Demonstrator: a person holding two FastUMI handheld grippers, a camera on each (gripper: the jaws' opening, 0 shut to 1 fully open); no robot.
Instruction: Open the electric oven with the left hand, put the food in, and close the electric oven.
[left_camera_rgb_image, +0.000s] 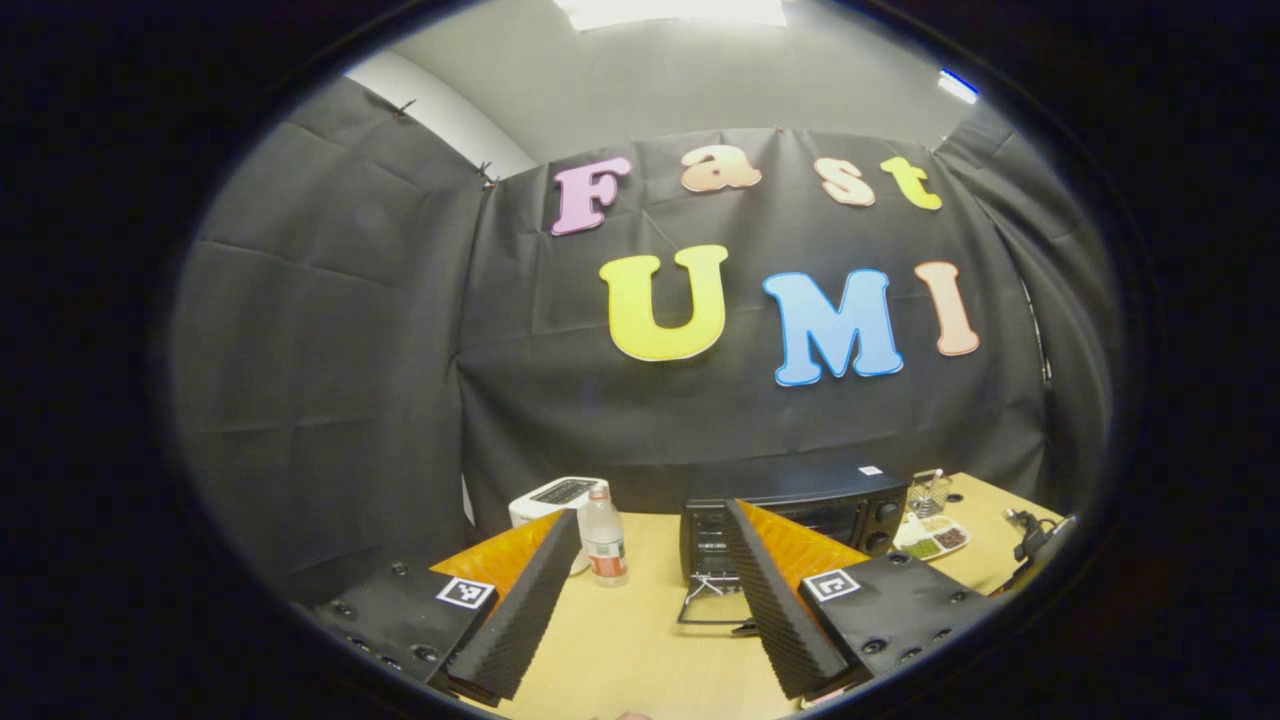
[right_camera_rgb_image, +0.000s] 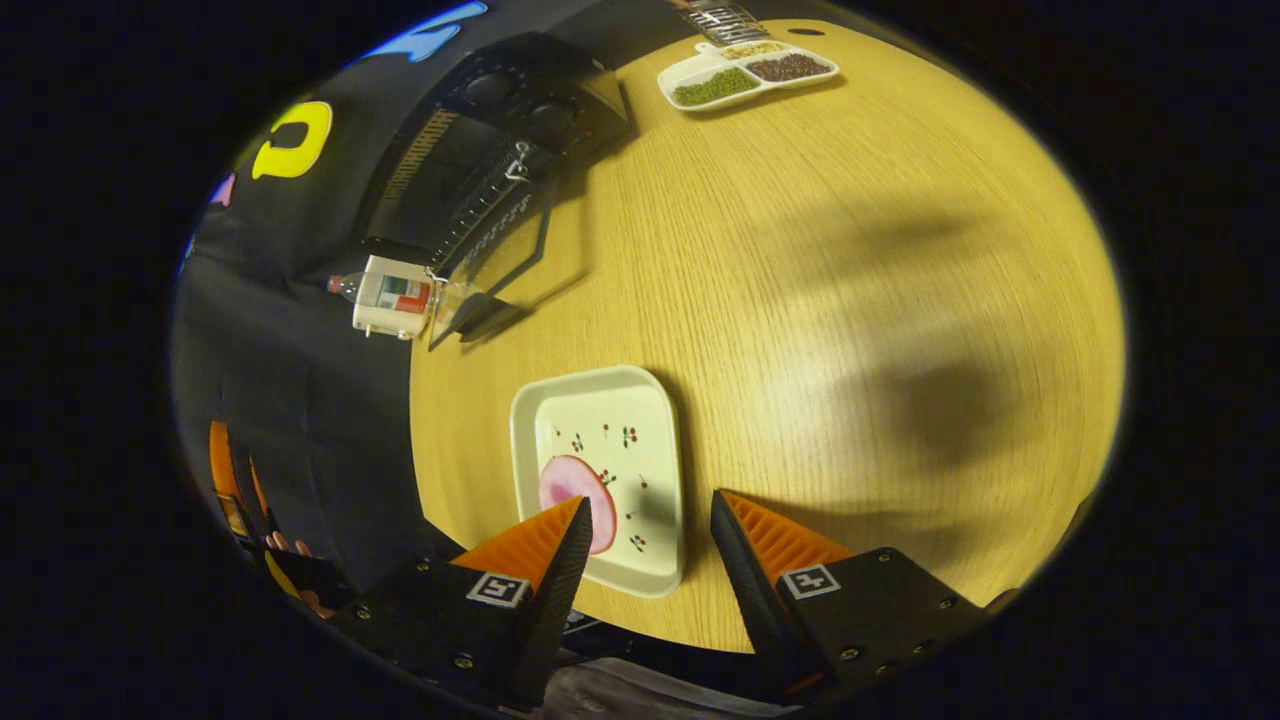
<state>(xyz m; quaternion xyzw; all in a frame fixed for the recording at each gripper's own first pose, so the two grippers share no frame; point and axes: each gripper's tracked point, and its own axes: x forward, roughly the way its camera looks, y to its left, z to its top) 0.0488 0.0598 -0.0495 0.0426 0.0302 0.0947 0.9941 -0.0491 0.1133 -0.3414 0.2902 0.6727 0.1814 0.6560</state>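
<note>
Oven door down, food next.
My right hand-held gripper (right_camera_rgb_image: 645, 545), fingers apart, hovers over the plate's (right_camera_rgb_image: 600, 480) pink food (right_camera_rgb_image: 575, 490); I'd grasp it, carry toward eleven o'clock into the electric oven (right_camera_rgb_image: 480, 150).

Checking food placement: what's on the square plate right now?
On the square plate lies one pink round slice of food, near the right hand-held gripper. The rest shows only a small printed cherry pattern. One finger covers the slice's near edge.

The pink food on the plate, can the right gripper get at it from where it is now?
Probably yes: the right gripper is open just above the plate, and the pink food lies uncovered by its finger, nothing between them.
</note>
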